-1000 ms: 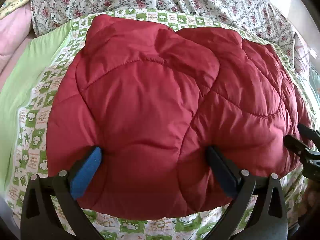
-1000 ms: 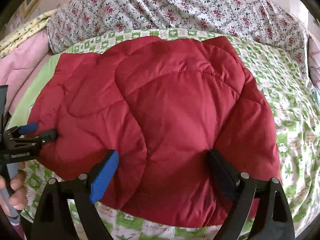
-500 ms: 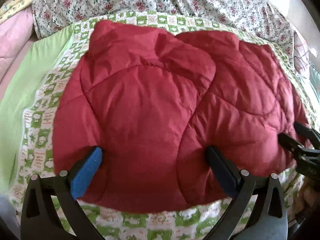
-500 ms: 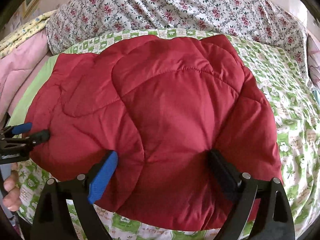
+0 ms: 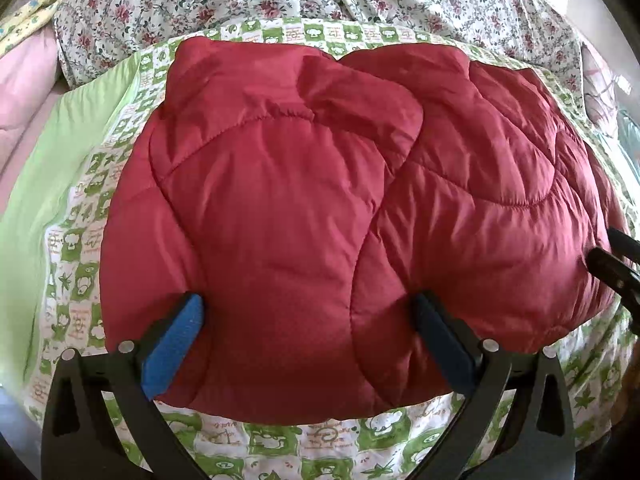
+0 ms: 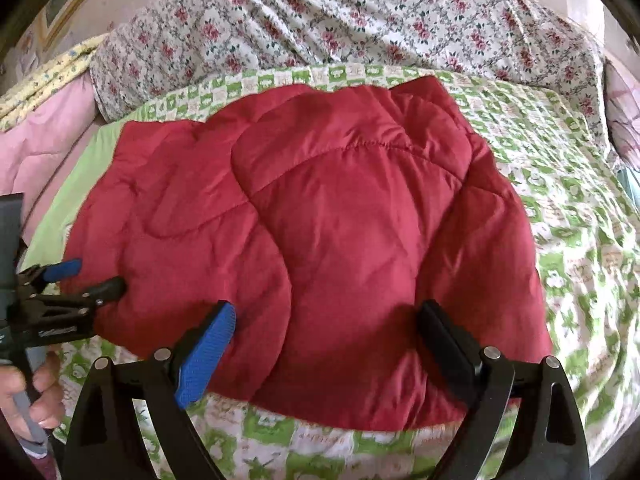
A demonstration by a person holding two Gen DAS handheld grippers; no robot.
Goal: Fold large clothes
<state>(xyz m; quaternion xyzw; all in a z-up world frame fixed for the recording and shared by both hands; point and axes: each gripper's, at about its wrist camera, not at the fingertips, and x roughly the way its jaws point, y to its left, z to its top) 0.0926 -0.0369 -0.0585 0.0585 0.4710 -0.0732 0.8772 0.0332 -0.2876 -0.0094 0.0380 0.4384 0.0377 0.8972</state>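
Since the red jacket [image 5: 304, 216] lies folded on the bed [image 5: 72, 184], we find the left gripper [image 5: 308, 320] and right gripper [image 6: 328, 320] spread wide over its near edge, gripping nothing, apparently to press it flat.

Red quilted jacket [image 5: 320, 216] — folded (puffy) — flat on bed.

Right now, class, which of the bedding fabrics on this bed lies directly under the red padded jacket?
The green-and-white checked sheet. The red jacket rests on it, while the rose-patterned cover is bunched behind and the pink quilt lies off to the left.
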